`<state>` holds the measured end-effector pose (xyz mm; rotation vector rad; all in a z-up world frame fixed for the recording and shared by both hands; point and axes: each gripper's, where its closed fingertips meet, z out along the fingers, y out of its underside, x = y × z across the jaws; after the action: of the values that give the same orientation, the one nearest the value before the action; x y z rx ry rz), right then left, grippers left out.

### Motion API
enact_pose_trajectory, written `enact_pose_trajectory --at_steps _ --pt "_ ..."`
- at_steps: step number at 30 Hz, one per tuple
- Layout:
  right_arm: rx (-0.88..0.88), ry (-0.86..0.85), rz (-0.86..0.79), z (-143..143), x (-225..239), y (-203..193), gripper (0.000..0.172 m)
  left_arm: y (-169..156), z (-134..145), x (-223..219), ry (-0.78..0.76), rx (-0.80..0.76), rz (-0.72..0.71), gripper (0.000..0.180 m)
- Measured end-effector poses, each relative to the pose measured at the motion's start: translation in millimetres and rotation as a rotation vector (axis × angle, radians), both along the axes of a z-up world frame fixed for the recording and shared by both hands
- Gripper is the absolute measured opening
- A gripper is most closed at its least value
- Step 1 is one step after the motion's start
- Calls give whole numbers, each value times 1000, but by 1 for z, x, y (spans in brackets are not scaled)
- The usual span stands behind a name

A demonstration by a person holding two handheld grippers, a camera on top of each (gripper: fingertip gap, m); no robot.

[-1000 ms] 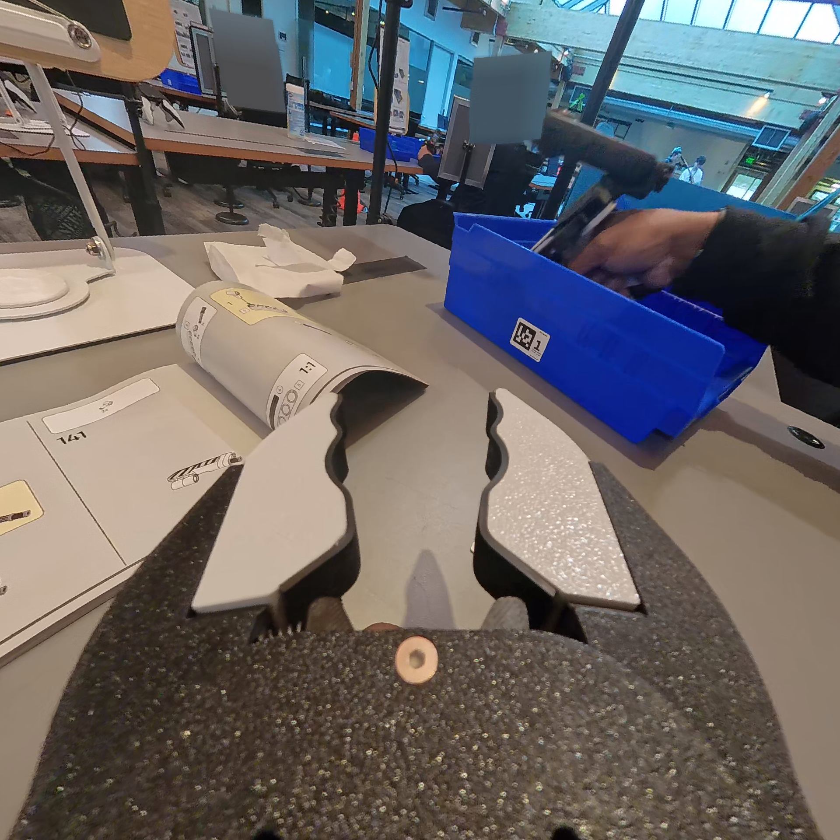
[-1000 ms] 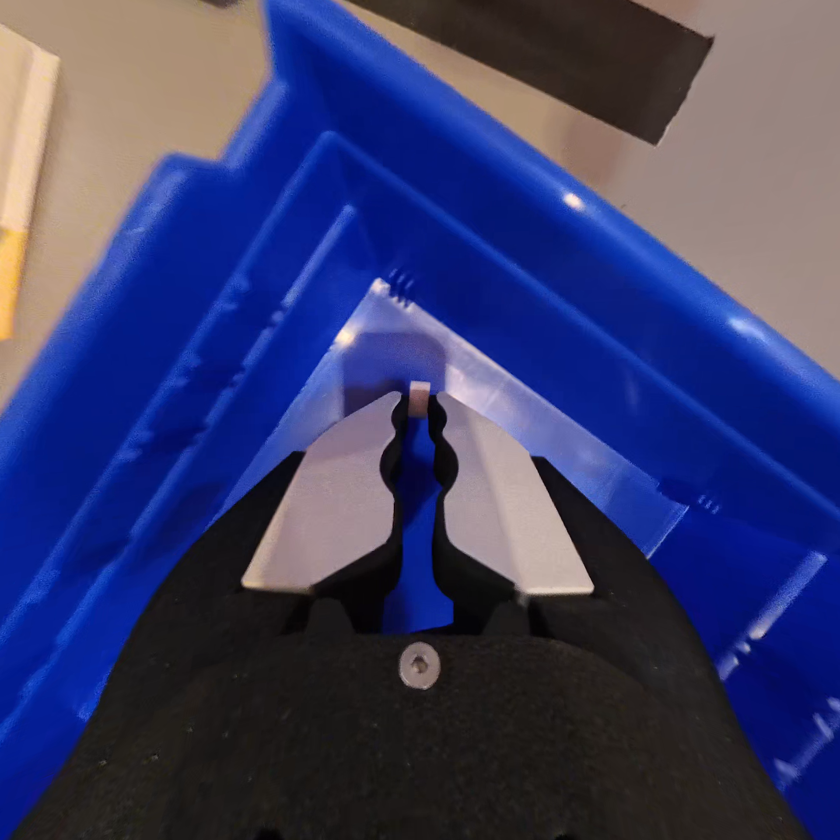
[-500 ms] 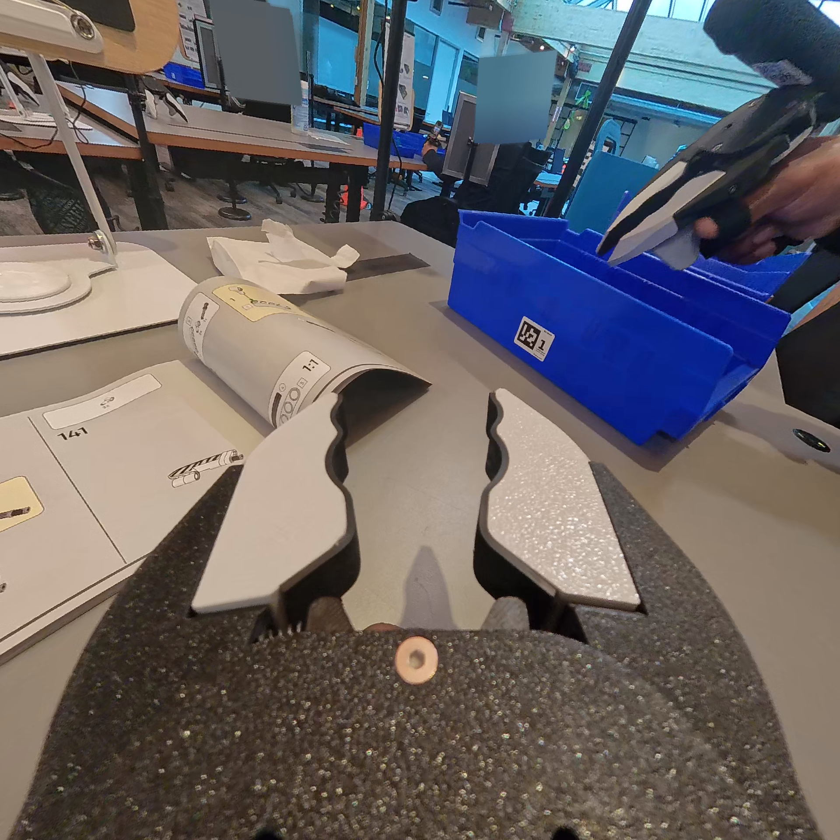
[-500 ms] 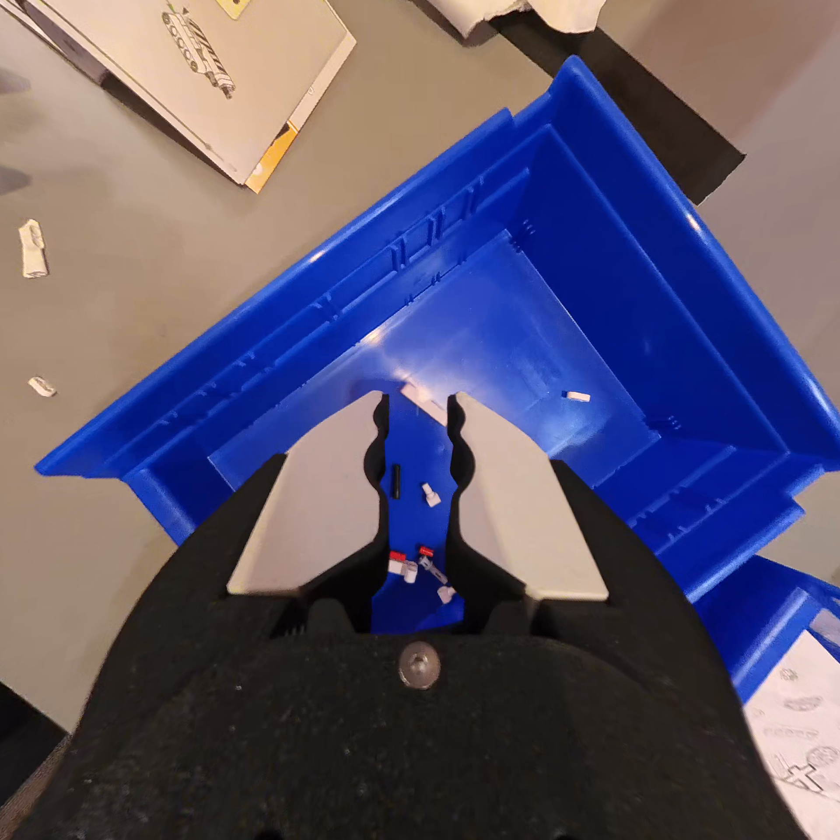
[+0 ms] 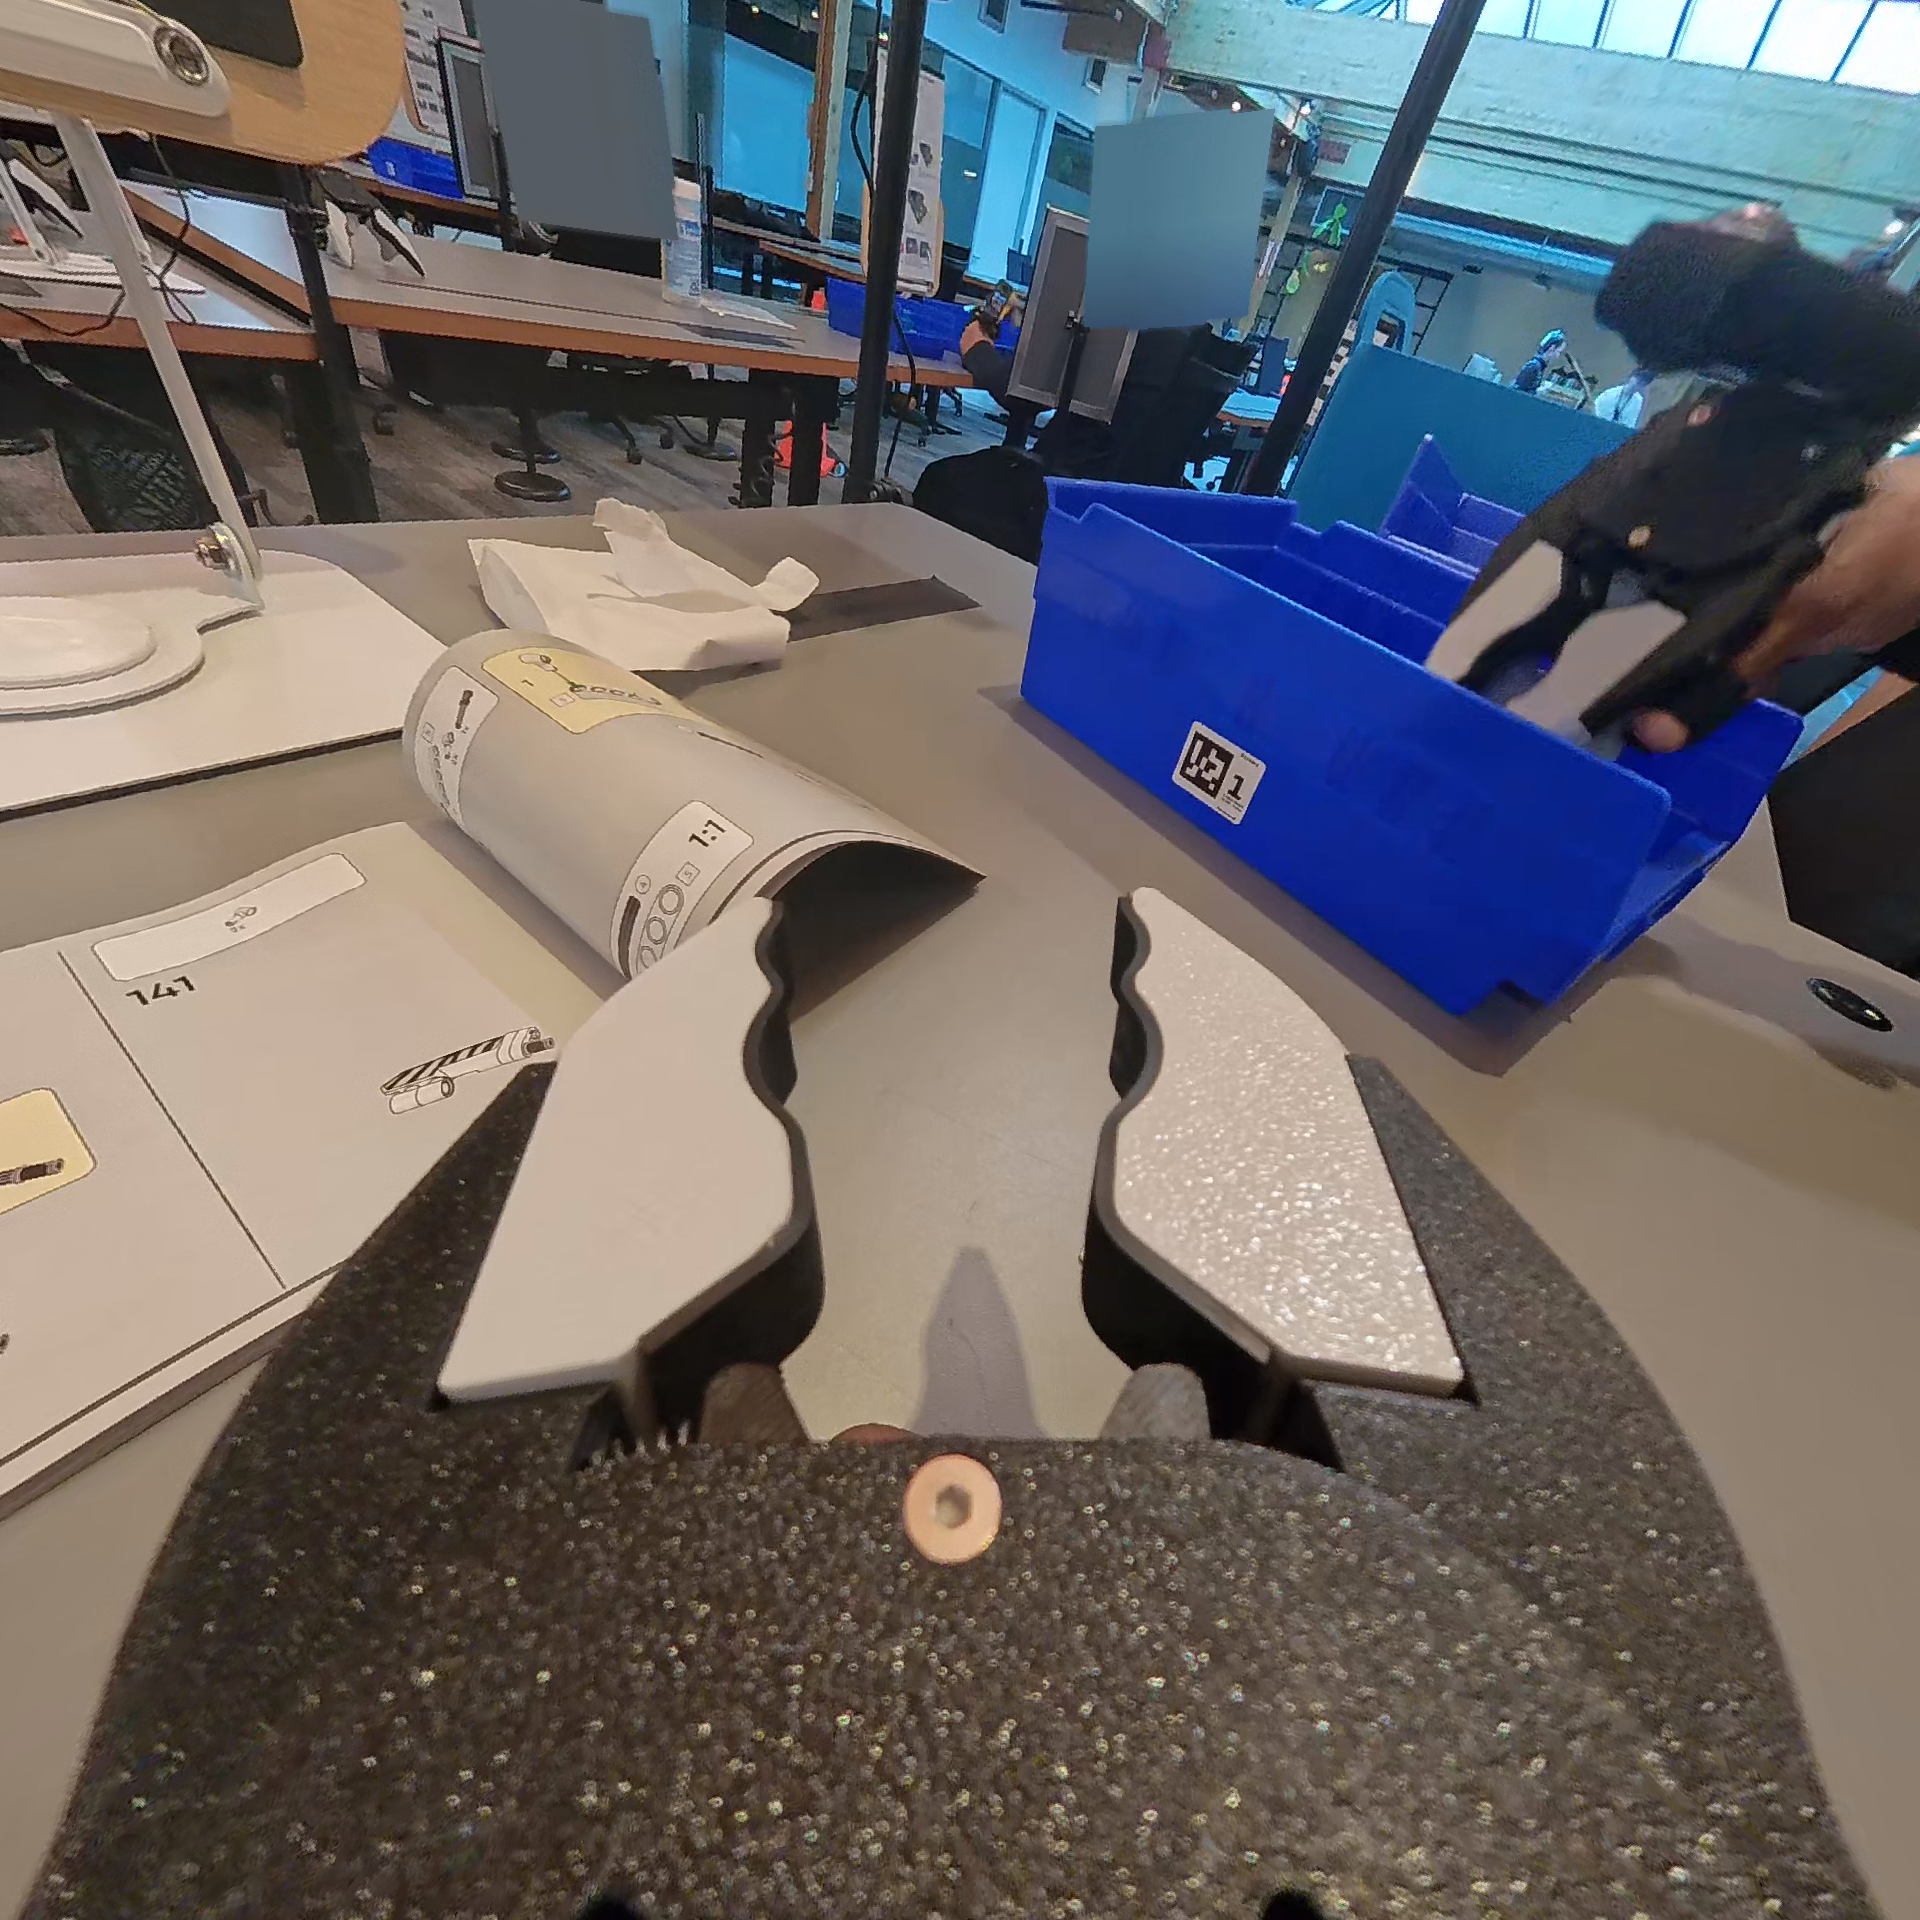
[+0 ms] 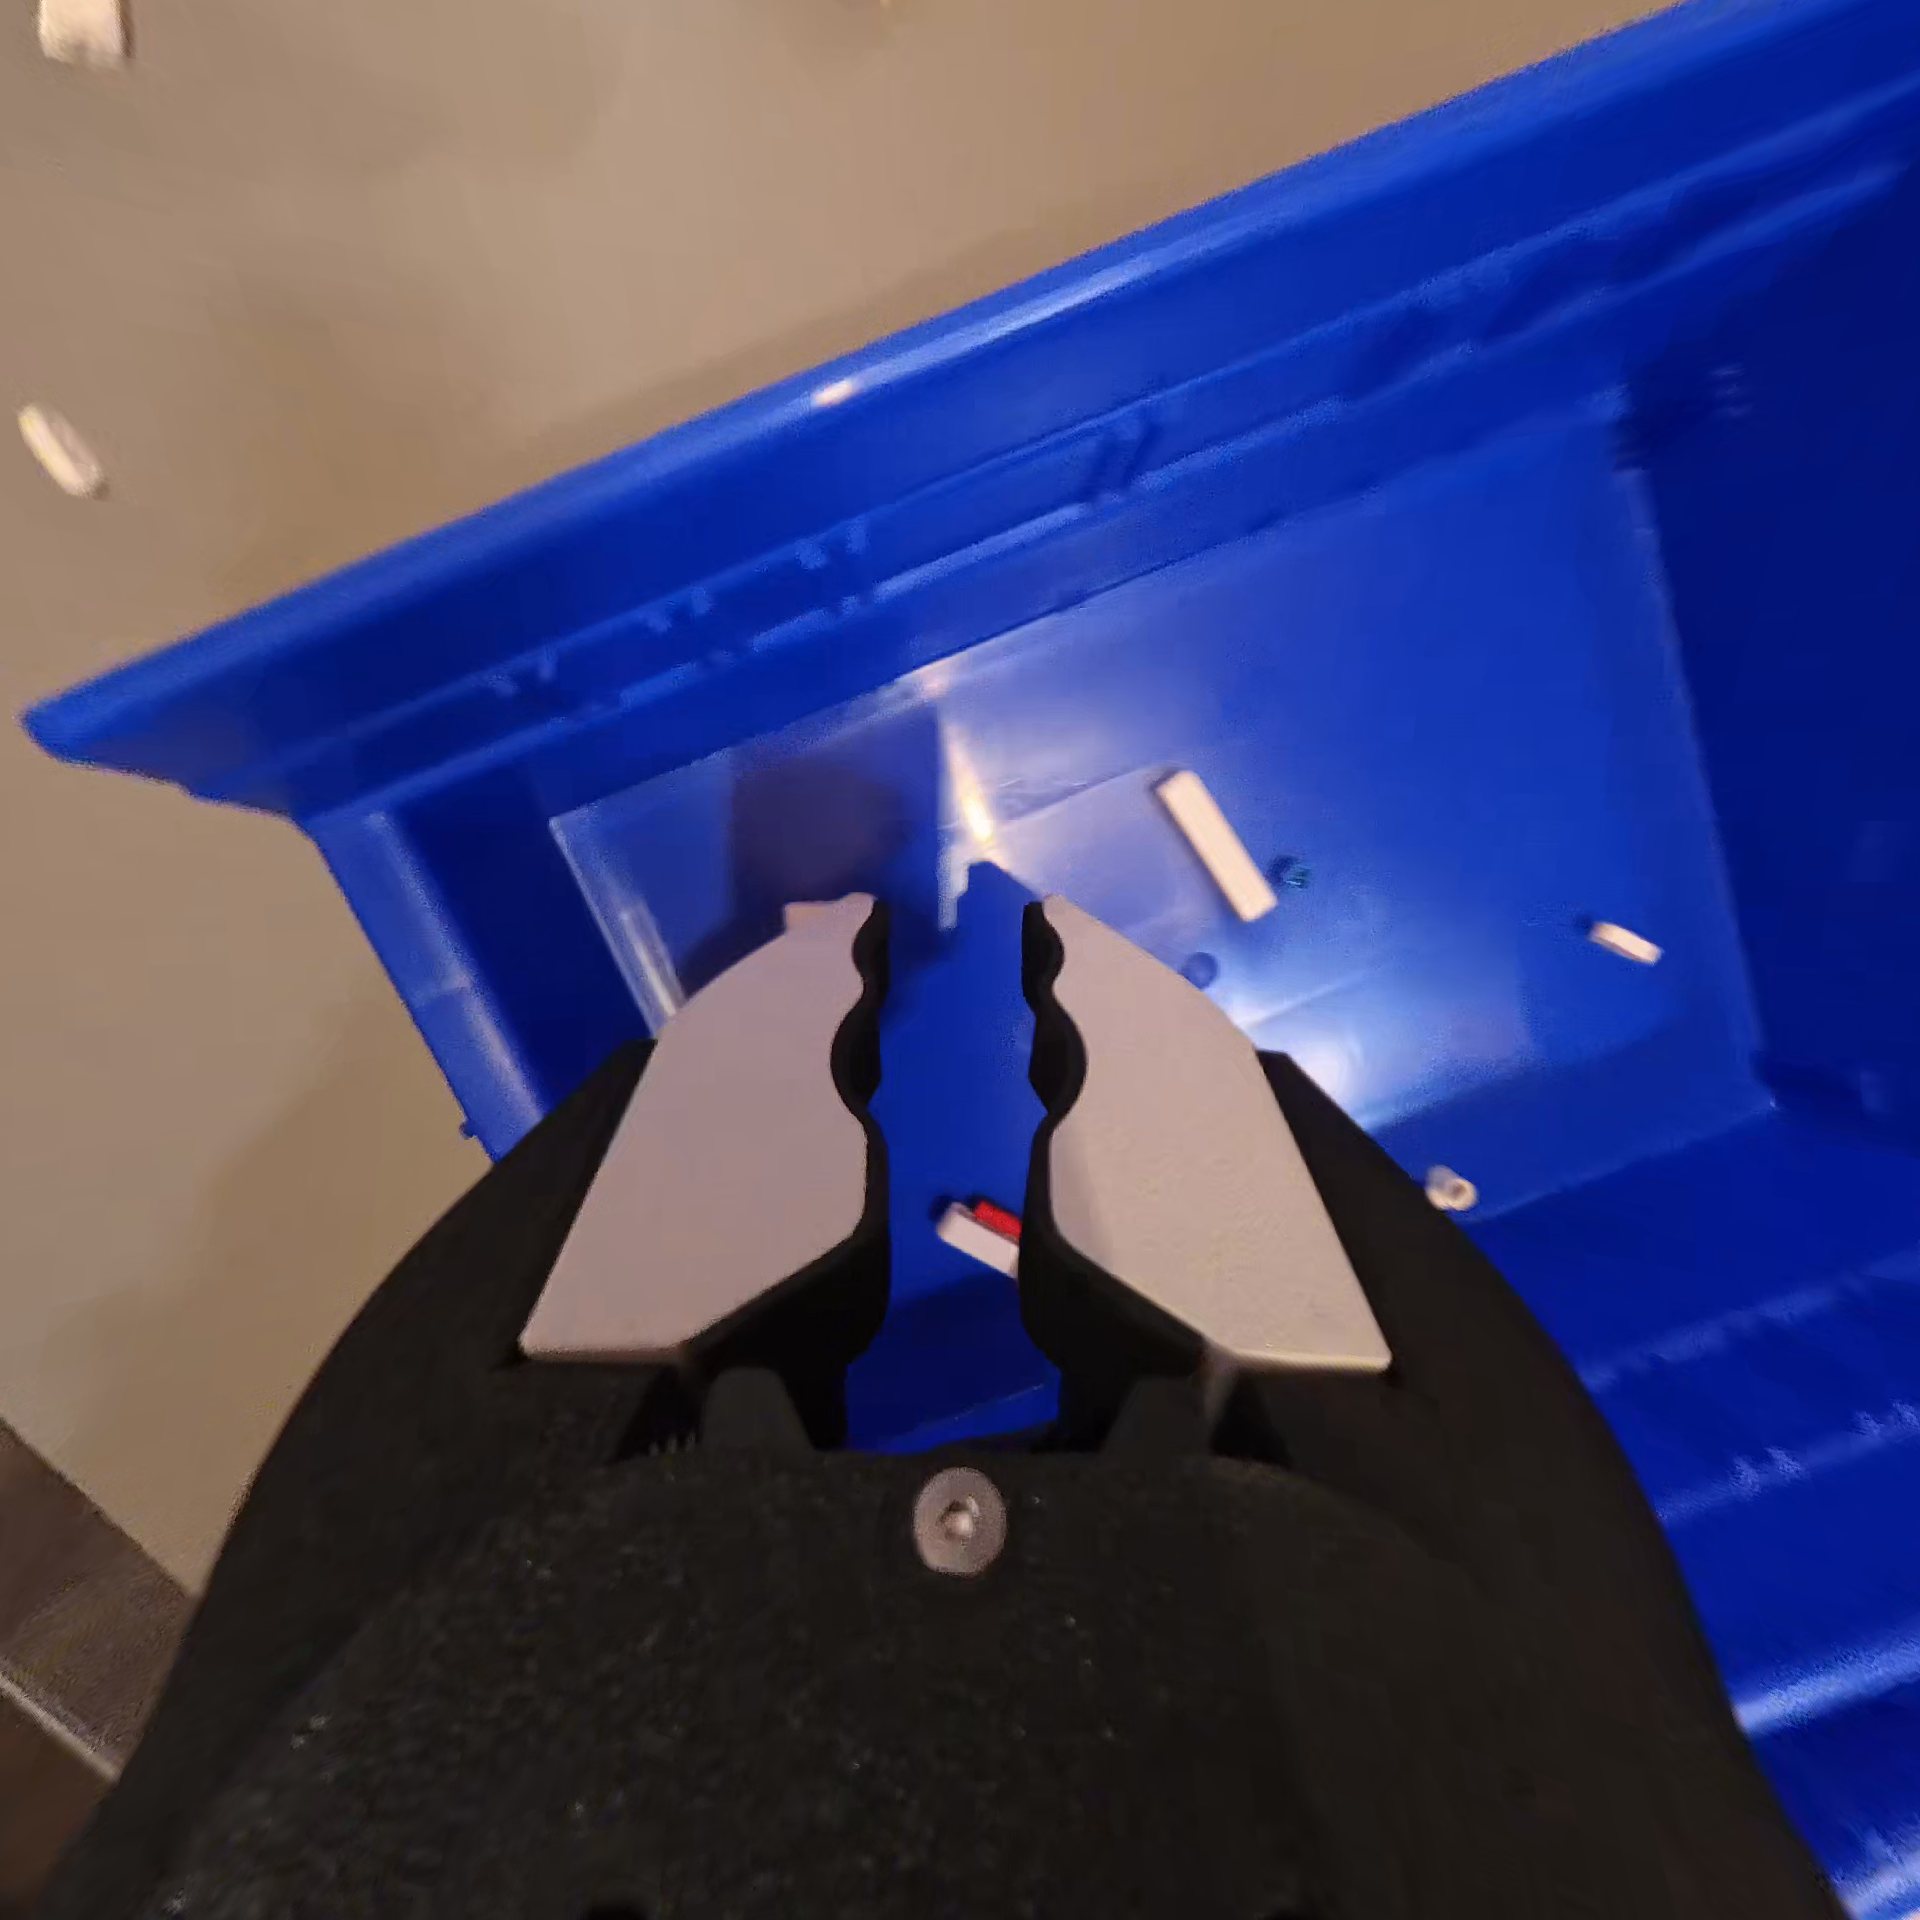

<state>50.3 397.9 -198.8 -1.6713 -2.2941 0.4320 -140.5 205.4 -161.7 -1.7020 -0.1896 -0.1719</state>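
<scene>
Right claw (image 6: 954, 914) over blue bin (image 6: 1143, 353) — (small pieces (image 6: 1214, 850)).

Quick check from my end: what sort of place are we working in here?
Probably an open workshop or lab floor, not a home: rows of long work tables behind, blue parts bins on them like the blue bin here holding small pieces, and an open assembly instruction booklet on the grey table.

We log: bench (image 5: 1039, 1122) plain grey | bin (image 5: 1382, 790) solid blue, white tag with black square pattern | booklet (image 5: 260, 1060) pale grey pages, yellow panels, black line drawings | tissue (image 5: 623, 603) white | left hand-held gripper (image 5: 945, 925) speckled black body, light grey fingers (image 5: 665, 1143) | bin's small pieces (image 6: 1214, 858) white, one red-and-white (image 6: 982, 1226).
</scene>
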Motion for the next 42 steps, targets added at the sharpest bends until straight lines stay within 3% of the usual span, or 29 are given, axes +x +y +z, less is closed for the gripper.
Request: enact_pose_trajectory --at_steps 5,11,15,18,25,42 --pt "20 -59 99 -27 14 -24 24 0 0 0 -2 0 0 59" --pt "45 -93 93 -45 19 -26 25 0 0 0 0 1 0 59" --pt "42 -80 90 -47 18 -27 16 0 0 0 0 2 0 59" --pt "32 -1 97 -38 13 -29 15 0 0 0 2 2 0 59" --pt "97 360 207 12 -1 -38 15 0 0 0 1 1 0 59" --pt "322 564 284 46 -8 -49 15 0 0 2 13 -2 -6 59"
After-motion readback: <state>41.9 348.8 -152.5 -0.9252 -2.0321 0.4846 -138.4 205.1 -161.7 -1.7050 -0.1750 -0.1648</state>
